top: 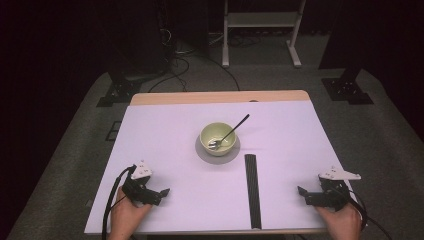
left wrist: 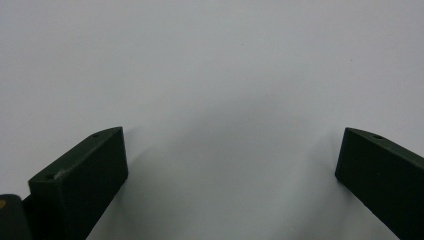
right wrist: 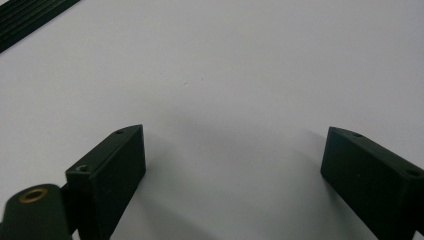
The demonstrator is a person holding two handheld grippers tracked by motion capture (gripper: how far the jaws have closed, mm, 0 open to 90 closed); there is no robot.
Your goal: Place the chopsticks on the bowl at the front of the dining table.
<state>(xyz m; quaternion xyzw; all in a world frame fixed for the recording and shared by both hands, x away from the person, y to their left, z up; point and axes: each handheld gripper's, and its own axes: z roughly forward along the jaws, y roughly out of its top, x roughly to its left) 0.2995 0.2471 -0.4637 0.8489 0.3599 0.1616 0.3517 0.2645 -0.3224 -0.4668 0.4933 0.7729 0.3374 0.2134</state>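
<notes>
A pale green bowl (top: 218, 138) stands on a grey round mat (top: 201, 151) in the middle of the white table sheet. A black-handled spoon (top: 231, 132) leans in the bowl, its handle pointing to the far right. A long black strip (top: 252, 190) lies on the sheet in front of the bowl, and its end reaches the top left corner of the right gripper view (right wrist: 30, 17). My left gripper (top: 165, 192) rests near the front left edge, open over bare sheet (left wrist: 232, 150). My right gripper (top: 300, 191) rests near the front right edge, open, with nothing between its jaws (right wrist: 232, 150).
The white sheet (top: 165, 130) covers a wooden table whose far edge (top: 220, 97) shows bare. Behind the table are a white metal stand (top: 260, 30), black tripod feet (top: 117, 90) and cables on the grey carpet.
</notes>
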